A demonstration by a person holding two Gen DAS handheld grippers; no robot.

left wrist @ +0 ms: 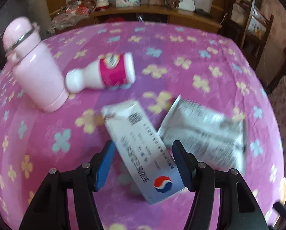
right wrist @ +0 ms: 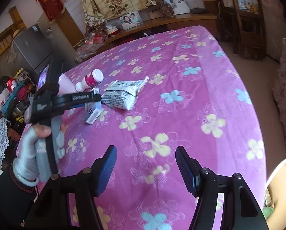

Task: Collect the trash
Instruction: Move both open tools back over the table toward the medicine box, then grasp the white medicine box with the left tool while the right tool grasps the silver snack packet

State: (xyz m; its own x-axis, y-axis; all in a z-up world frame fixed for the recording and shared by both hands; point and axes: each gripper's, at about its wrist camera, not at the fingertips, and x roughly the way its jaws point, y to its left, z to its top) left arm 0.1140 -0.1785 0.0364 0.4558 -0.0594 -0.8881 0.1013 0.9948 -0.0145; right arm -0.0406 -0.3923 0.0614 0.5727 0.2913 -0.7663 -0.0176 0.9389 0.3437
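Pink floral cloth covers the tabletop (right wrist: 181,115), with a cluttered wooden sideboard and framed photos behind it. Nothing looks collected yet; every piece of rubbish in view lies on the cloth near the tabletop's far left part, and no bin or bag shows in either view.

Furthest left stands a pale pink flask (left wrist: 37,72), upright near the left edge; it may not be trash at all. Just beside it, a small white bottle (left wrist: 102,74) with a magenta label lies on its side. Next comes a white carton (left wrist: 143,151) with a red-and-blue emblem, lying flat, and to its right a crumpled printed wrapper (left wrist: 204,132), touching or slightly overlapping the carton.

The left gripper (left wrist: 142,164) hovers over the carton with its blue fingers (left wrist: 104,166) spread wide on either side of it, gripping nothing; whether they touch it is unclear through the blur. So the first pick seems only to be starting.

The right gripper (right wrist: 145,170) hangs over bare cloth near the front edge, fingers equally wide apart and empty, well apart from the rubbish.
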